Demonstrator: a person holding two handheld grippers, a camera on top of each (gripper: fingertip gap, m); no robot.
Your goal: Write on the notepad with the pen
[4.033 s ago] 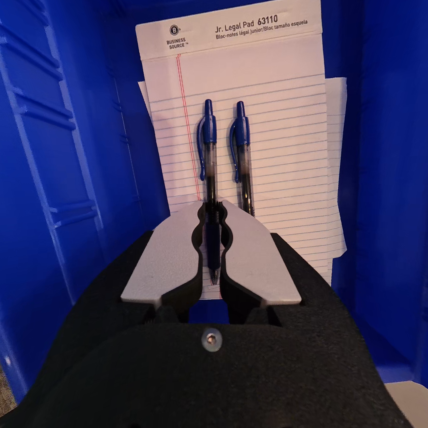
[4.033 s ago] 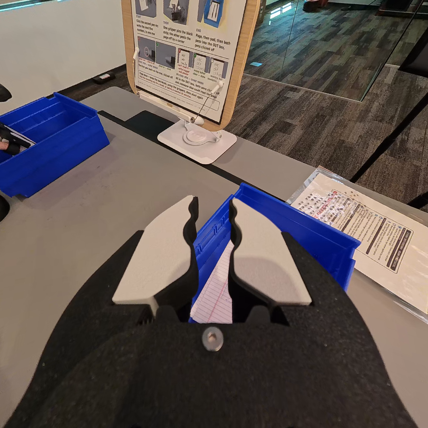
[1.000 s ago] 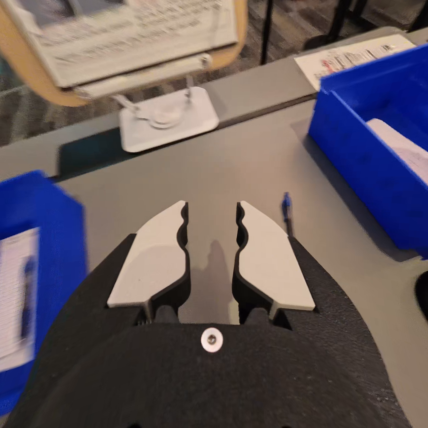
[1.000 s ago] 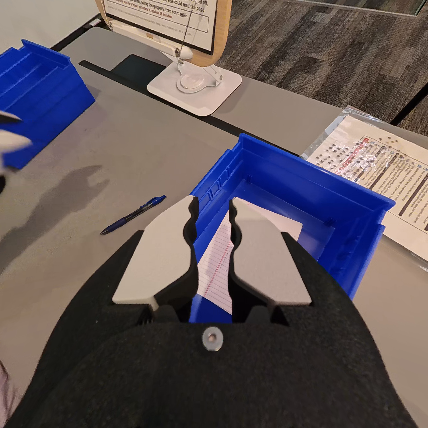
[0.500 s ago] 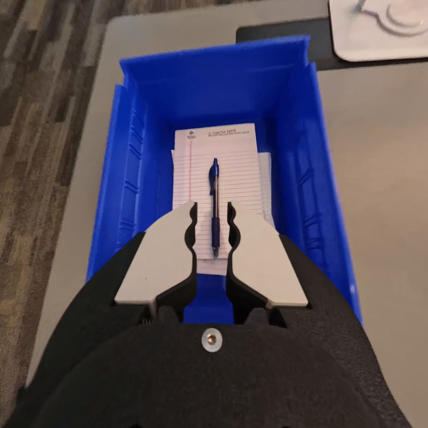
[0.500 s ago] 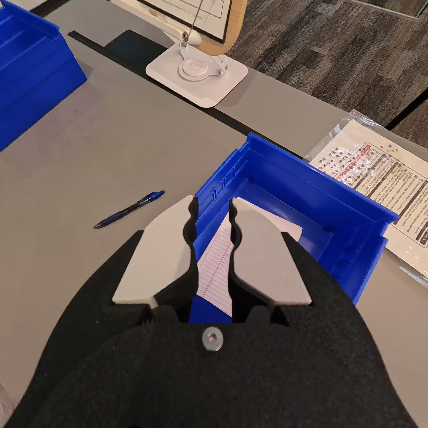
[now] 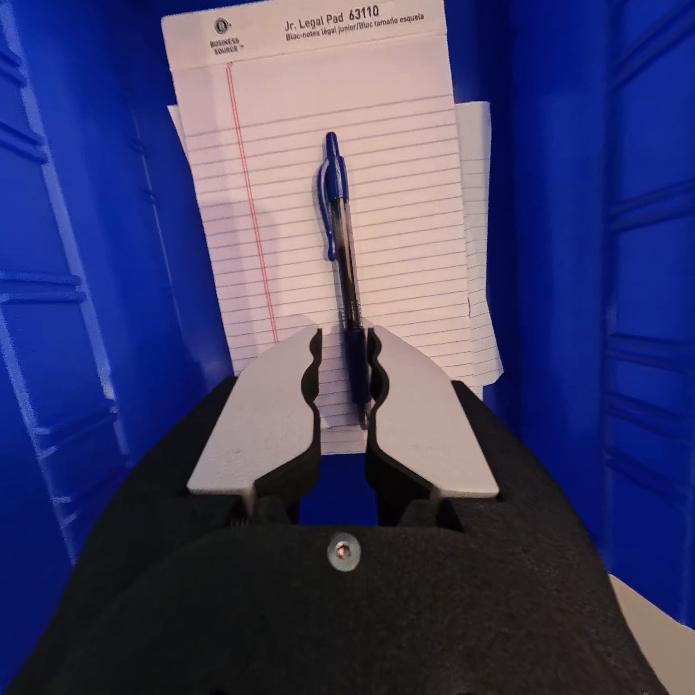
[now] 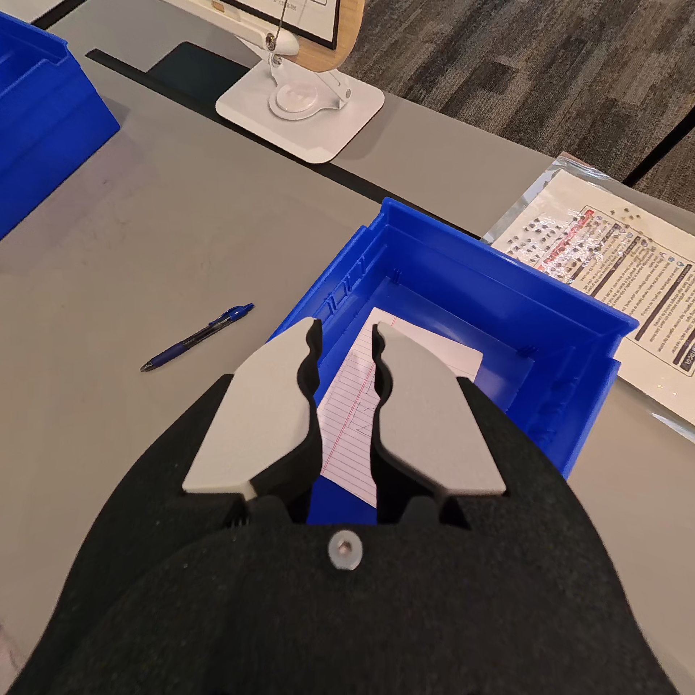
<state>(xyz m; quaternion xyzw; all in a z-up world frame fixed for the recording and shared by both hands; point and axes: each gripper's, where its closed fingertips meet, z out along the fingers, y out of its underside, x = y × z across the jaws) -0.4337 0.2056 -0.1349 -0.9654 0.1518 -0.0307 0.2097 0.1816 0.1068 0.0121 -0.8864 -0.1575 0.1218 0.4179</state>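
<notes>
In the left wrist view a white lined notepad lies flat in a blue bin. One blue click pen lies lengthwise on it, tip towards me. My left gripper is open, low over the pad, its fingers either side of the pen's blue grip, which sits closer to the right finger. A second blue pen lies on the grey table in the right wrist view. My right gripper is open and empty above another blue bin holding a loose lined sheet with scribbles.
Loose sheets stick out from under the pad. A white stand base with a board stands at the table's far edge. The left bin shows at far left. A plastic-covered printed sheet lies at right. There is about 65 cm between the tips of the two grippers.
Two pens lay on the pad and my left gripper took one; that pen now lies on the table. The left gripper has come back down into the bin around the remaining pen. The right gripper barely moved.
</notes>
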